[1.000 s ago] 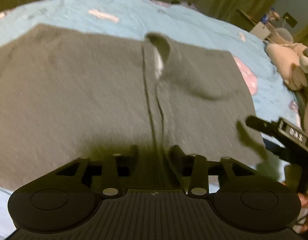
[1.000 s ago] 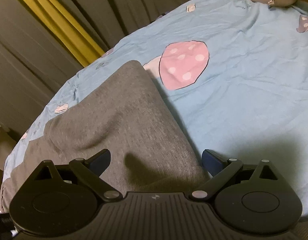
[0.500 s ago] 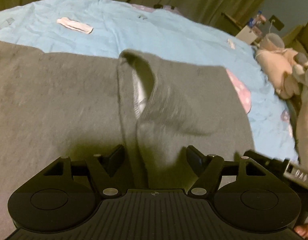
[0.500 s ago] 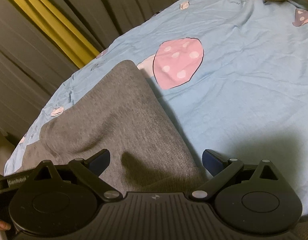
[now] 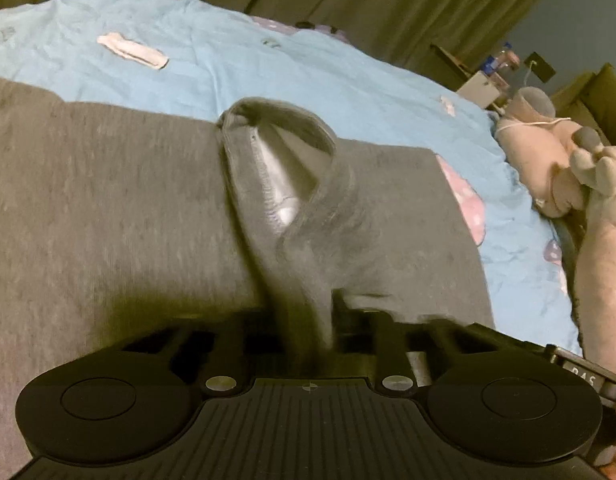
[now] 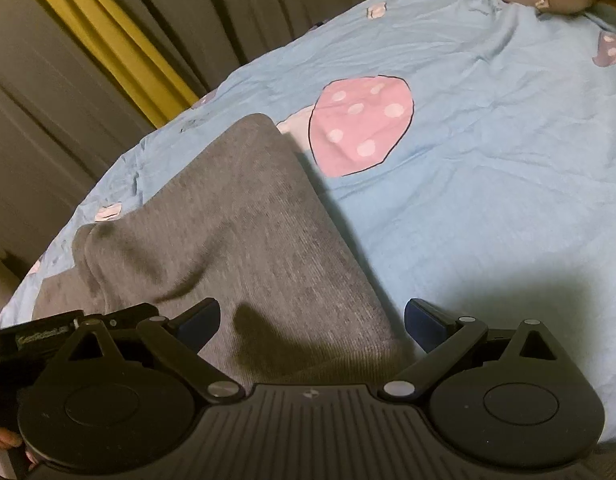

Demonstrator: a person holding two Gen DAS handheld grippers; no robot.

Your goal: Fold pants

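Grey pants (image 5: 107, 216) lie spread on a blue bedsheet (image 5: 267, 76). My left gripper (image 5: 308, 332) is shut on a raised ridge of the pants fabric near the middle seam; a fold stands open beyond it (image 5: 283, 160). In the right wrist view the pants (image 6: 235, 240) reach under my right gripper (image 6: 312, 320), which is open with the cloth's near edge between its blue fingertips (image 6: 424, 320). The left gripper's body shows at the left edge of the right wrist view (image 6: 47, 336).
The sheet (image 6: 488, 160) has a pink mushroom print (image 6: 360, 124). Stuffed toys (image 5: 568, 172) lie at the bed's right side. Curtains (image 6: 87, 60) hang behind the bed. A small table with bottles (image 5: 488, 76) stands at the far right.
My left gripper opened over the middle seam, moved in and shut on the pants fabric, pulling it up into a ridge. My right gripper stayed open over the pants' edge.
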